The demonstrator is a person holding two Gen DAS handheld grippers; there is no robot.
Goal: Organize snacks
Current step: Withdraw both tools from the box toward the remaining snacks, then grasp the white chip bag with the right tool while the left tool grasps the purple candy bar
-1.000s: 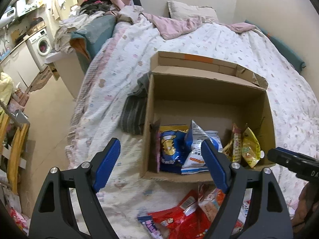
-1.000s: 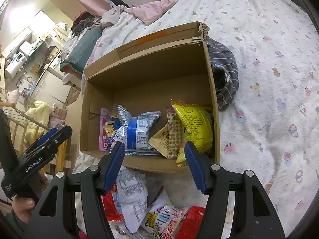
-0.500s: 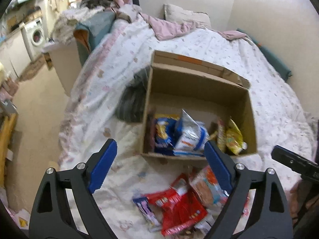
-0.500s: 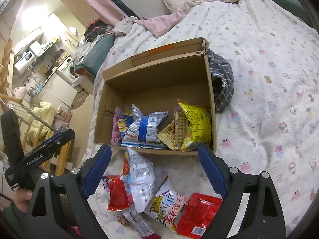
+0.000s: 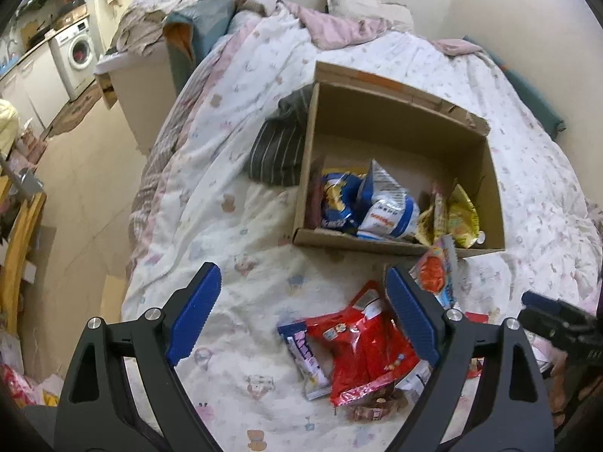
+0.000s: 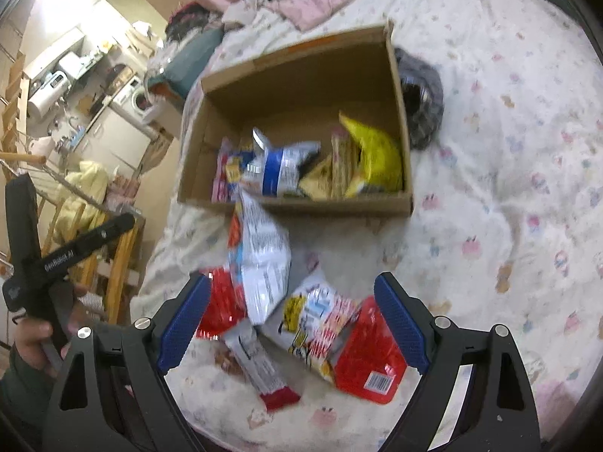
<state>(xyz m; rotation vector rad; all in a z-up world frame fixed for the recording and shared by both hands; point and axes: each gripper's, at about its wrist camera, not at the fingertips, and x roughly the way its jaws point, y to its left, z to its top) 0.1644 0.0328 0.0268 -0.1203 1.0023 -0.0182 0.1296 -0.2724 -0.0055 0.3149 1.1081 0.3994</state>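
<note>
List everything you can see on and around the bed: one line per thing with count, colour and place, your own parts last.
cardboard box: one, brown, open, on the bed.
yellow packet: one, in the box, right end.
blue-and-white packet: one, mid-box.
silver packet: one, leaning on the box's near wall, outside.
red packets: at least two, on the bed before the box.
white-and-yellow packet: one, atop a red one.
striped cloth: one, dark grey, beside the box.
quilt: one, white, printed, covering the bed.
pillow: one, pale, at the wall.
washing machine: one, white, far left.
left tongs: blue pads, open, empty.
right tongs: blue pads, open, empty, over the loose packets.
</note>
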